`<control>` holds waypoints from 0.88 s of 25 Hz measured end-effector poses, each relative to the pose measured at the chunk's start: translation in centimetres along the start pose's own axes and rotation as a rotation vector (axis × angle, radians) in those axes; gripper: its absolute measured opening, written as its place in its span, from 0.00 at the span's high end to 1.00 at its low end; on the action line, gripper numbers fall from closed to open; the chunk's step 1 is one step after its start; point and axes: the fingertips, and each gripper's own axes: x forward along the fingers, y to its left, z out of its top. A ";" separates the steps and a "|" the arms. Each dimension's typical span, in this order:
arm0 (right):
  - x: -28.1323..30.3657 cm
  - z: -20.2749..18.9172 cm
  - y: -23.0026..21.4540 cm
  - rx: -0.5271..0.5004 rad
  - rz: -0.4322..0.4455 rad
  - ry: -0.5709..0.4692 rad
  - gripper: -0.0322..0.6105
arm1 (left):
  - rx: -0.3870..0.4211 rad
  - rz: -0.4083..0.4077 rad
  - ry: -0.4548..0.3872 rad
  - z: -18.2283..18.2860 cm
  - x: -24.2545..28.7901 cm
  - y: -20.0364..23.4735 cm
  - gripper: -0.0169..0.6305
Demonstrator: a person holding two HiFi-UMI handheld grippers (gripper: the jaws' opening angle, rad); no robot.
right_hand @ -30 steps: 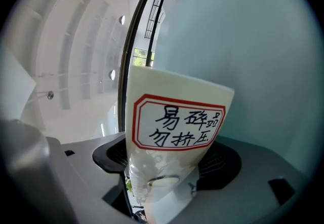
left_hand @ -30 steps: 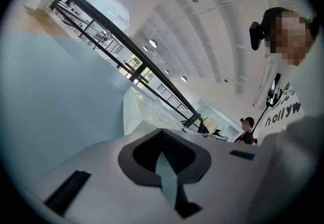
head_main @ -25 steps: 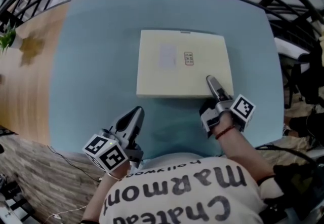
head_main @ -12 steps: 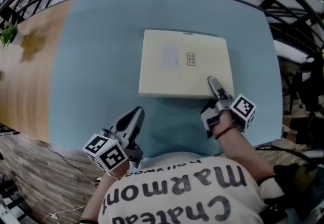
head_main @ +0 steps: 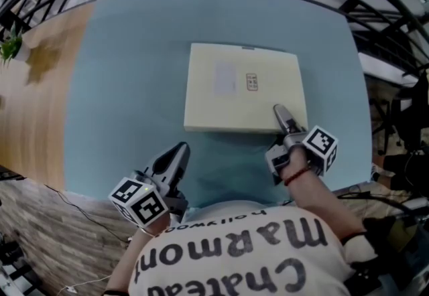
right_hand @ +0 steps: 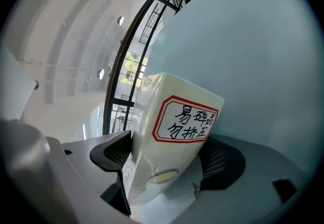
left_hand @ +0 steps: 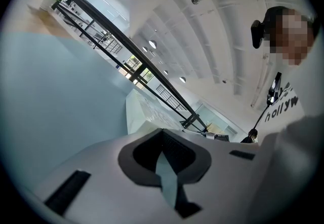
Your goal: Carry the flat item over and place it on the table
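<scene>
The left hand-held gripper [head_main: 178,151] hangs off the box's [head_main: 231,104] near left side, its jaws together on nothing. The box lies flat on the desk [head_main: 120,80], so the carrying and setting down look done. The right hand-held gripper [head_main: 279,114] straddles the box's near right corner. Its jaws have just been opening, and the pads seem to be off the box. What remains is to draw that gripper clear.

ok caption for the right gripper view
Right gripper, jaws just opening, straddles the cream box with its red-bordered label on the blue table.
</scene>
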 end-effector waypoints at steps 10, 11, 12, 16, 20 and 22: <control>-0.3 -0.3 -0.7 -0.011 -0.016 0.001 0.33 | -0.001 -0.010 0.009 -0.2 -0.5 0.3 0.97; -0.3 -0.3 -0.7 -0.013 -0.019 0.001 0.32 | -0.001 -0.012 0.011 -0.2 -0.4 0.2 0.97; -0.4 -0.3 -0.8 -0.013 -0.025 0.001 0.32 | -0.002 -0.013 0.012 -0.3 -0.4 0.2 0.97; -0.7 -0.4 -1.0 -0.013 -0.059 0.005 0.32 | -0.005 -0.011 0.016 -0.4 -0.5 0.4 0.97; -0.9 -0.6 -1.4 -0.015 -0.067 0.011 0.32 | -0.010 -0.016 0.016 -0.6 -0.7 0.5 0.97; -1.0 -0.6 -1.5 -0.018 -0.075 0.009 0.32 | -0.011 -0.019 0.017 -0.6 -0.7 0.4 0.97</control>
